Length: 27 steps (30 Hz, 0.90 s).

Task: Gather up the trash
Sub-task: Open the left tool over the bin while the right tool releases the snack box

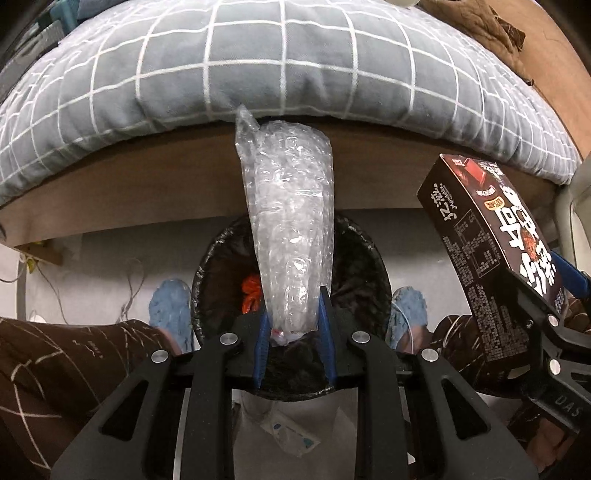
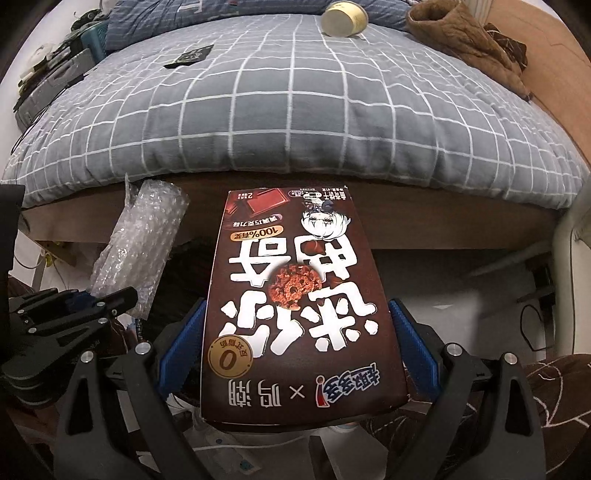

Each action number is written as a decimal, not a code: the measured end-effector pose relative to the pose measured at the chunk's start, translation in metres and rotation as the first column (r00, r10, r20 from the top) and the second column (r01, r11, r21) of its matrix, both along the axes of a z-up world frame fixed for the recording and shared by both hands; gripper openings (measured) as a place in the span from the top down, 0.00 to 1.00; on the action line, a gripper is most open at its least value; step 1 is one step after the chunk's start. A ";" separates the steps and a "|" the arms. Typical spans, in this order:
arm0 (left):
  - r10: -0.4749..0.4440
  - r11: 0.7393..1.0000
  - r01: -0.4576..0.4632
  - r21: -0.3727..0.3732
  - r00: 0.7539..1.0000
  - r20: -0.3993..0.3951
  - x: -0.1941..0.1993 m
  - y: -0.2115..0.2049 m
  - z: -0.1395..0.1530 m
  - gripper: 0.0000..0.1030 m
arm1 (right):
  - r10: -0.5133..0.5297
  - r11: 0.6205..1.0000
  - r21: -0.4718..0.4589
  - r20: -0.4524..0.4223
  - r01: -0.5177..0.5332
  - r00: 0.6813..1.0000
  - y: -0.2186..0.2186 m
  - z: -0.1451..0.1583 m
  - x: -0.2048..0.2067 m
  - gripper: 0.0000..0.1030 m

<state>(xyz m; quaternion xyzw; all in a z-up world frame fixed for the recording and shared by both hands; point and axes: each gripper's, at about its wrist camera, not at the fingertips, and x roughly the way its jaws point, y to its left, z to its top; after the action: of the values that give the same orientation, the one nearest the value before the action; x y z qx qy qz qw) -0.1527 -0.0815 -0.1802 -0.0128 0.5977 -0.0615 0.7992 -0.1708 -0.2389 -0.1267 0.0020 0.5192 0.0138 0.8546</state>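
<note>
Left gripper (image 1: 291,332): we clamp the base of a bubble wrap roll (image 1: 288,229) between the blue pads, the roll held above the black-lined trash bin (image 1: 218,266).
Right gripper (image 2: 299,347): we grip a brown cookie box (image 2: 295,295) by its two long sides.
Bin: on the floor between our blue slippers (image 1: 171,306), orange trash (image 1: 251,295) inside.
Bed: a grey checked quilt (image 2: 295,110) carries a paper cup (image 2: 343,16) and a dark wrapper (image 2: 190,56).

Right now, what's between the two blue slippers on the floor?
The trash bin, lined with a black bag, sits between the left slipper and the right slipper. The left wrist view shows it, under the bubble wrap.
</note>
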 end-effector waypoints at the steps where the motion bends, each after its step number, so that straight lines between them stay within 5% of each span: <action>1: -0.004 1.000 0.004 0.001 1.000 -0.002 -0.001 -0.001 -0.001 0.77 | -0.001 1.000 -0.001 -0.003 0.001 1.000 -0.001 0.000 -0.001 0.13; 8: -0.037 0.999 0.037 -0.006 0.999 -0.016 -0.008 -0.013 -0.005 0.73 | -0.004 1.000 0.001 -0.007 0.004 1.000 -0.001 -0.001 -0.002 0.13; 17: -0.004 1.000 0.003 0.015 0.999 0.040 -0.004 0.007 0.012 0.28 | 0.029 1.000 0.003 0.004 -0.029 1.000 0.017 0.002 0.001 0.13; 27: 0.101 0.994 -0.104 0.030 0.992 0.077 -0.007 0.064 0.019 0.06 | 0.110 0.994 0.005 0.005 -0.110 0.994 0.063 0.000 0.008 0.13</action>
<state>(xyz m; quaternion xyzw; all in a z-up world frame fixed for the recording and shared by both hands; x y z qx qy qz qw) -0.1593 -0.0174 -0.1608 -0.0273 0.5667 -0.0106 0.8234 -0.1632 -0.1762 -0.1265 -0.0246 0.5163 0.0622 0.8538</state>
